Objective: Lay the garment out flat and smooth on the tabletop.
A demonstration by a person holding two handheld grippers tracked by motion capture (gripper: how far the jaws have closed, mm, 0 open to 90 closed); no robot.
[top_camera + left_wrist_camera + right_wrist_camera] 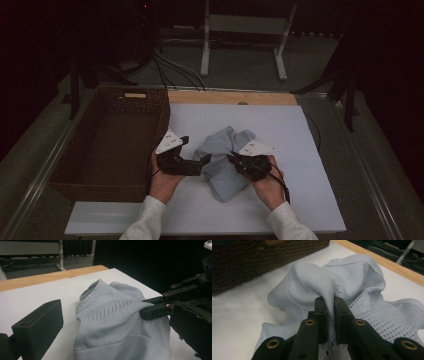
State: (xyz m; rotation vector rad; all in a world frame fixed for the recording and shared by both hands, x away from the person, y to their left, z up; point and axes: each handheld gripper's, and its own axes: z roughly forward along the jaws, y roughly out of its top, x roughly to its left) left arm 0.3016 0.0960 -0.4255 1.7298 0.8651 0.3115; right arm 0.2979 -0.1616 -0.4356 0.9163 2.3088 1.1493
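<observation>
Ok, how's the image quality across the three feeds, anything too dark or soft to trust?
High view: dim overall, room beyond the table nearly black, the light blue garment still readable. Left gripper view: the near jaw is soft, garment knit sharp, black backdrop. Right gripper view: the right gripper pinching the fabric is crisp; the basket is dark, slightly blurred.

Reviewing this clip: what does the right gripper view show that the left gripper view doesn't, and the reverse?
Right gripper view alone: the right gripper with its jaws shut on a pinched fold of the light blue knit garment, an open-mesh panel of it to the right, and the dark wicker basket behind. Left gripper view alone: the left gripper with its jaws wide apart around the garment, and the ribbed collar. Both share the garment, the white table top and its wooden edge strip.
</observation>
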